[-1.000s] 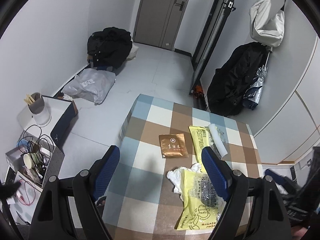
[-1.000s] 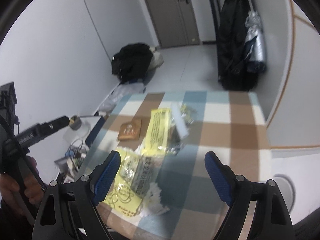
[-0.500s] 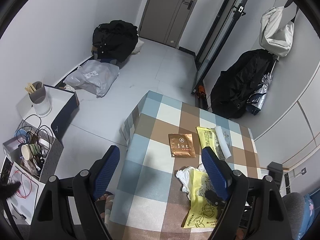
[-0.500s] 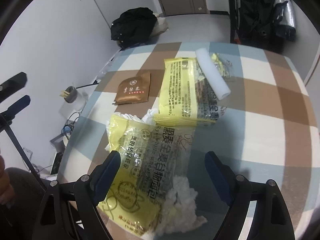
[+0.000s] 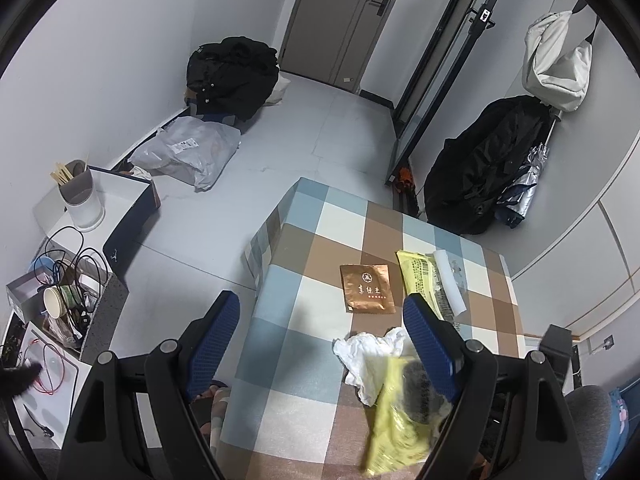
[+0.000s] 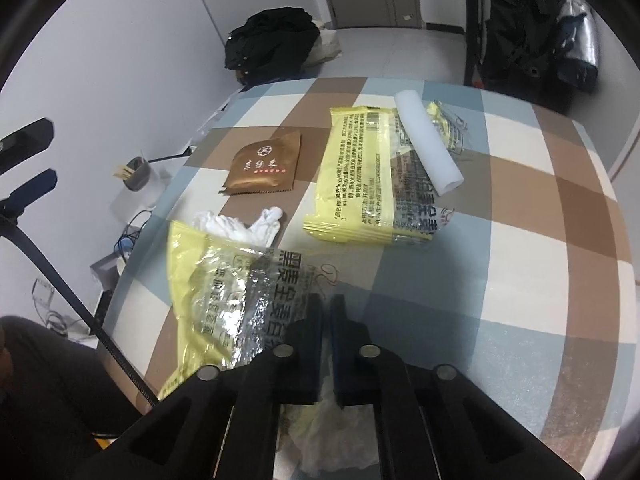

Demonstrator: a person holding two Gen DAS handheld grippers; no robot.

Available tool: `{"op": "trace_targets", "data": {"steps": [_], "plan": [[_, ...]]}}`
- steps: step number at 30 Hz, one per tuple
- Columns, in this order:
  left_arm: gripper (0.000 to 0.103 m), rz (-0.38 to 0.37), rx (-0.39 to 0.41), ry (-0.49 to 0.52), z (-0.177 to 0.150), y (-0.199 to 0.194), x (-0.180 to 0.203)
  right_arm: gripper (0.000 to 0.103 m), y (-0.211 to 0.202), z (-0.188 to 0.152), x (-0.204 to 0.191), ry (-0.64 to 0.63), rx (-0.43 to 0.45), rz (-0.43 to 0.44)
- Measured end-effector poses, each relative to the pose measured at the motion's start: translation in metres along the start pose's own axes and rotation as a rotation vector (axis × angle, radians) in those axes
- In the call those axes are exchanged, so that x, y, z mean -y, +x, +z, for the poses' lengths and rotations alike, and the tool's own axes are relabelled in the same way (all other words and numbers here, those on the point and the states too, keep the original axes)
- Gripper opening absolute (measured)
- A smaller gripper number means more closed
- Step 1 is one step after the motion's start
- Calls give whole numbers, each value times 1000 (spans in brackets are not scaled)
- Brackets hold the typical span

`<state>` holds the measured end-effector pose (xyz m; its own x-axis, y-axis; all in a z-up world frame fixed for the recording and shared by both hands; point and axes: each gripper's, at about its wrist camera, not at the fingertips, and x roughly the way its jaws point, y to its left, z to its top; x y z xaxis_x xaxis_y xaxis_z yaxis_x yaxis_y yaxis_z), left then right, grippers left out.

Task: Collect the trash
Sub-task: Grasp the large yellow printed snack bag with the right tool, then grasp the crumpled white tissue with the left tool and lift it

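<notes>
On the checked tablecloth (image 6: 540,240) lie a near yellow wrapper (image 6: 208,280) on crumpled white tissue (image 6: 240,228), a brown sachet (image 6: 264,168), a second yellow wrapper (image 6: 356,176) and a white roll (image 6: 428,148). My right gripper (image 6: 326,308) is low over the table, its jaws closing together on the clear edge of the near yellow wrapper. In the left wrist view that wrapper (image 5: 396,412) looks blurred and bunched beside the tissue (image 5: 364,356). My left gripper (image 5: 320,304) hangs open and empty high above the table's left edge, the sachet (image 5: 366,288) just inside its right finger.
Left of the table stand a low shelf with cups and cables (image 5: 60,300) and a white holder with sticks (image 5: 80,196). A black clothes pile (image 5: 236,76) and a grey plastic bag (image 5: 188,152) lie on the floor. A black bag with an umbrella (image 5: 480,172) leans at the right wall.
My right gripper dropped toward the near yellow wrapper and went from wide open to shut on its edge; the wrapper now looks bunched. The left gripper stayed open and hardly moved.
</notes>
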<state>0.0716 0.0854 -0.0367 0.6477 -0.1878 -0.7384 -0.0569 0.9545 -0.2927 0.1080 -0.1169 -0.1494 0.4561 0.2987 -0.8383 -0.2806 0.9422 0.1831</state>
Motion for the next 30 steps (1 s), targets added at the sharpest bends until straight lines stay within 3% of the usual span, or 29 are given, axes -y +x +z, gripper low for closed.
{"op": "trace_targets", "data": {"steps": [14, 22, 30], "plan": [[81, 45, -30, 9, -3, 13, 1, 0, -55, 26, 14, 52, 170, 54], [81, 28, -155, 42, -14, 40, 12, 0, -95, 34, 50, 101, 256, 36], [81, 19, -304, 155, -31, 78, 48, 0, -119, 29, 86, 127, 300, 11]]}}
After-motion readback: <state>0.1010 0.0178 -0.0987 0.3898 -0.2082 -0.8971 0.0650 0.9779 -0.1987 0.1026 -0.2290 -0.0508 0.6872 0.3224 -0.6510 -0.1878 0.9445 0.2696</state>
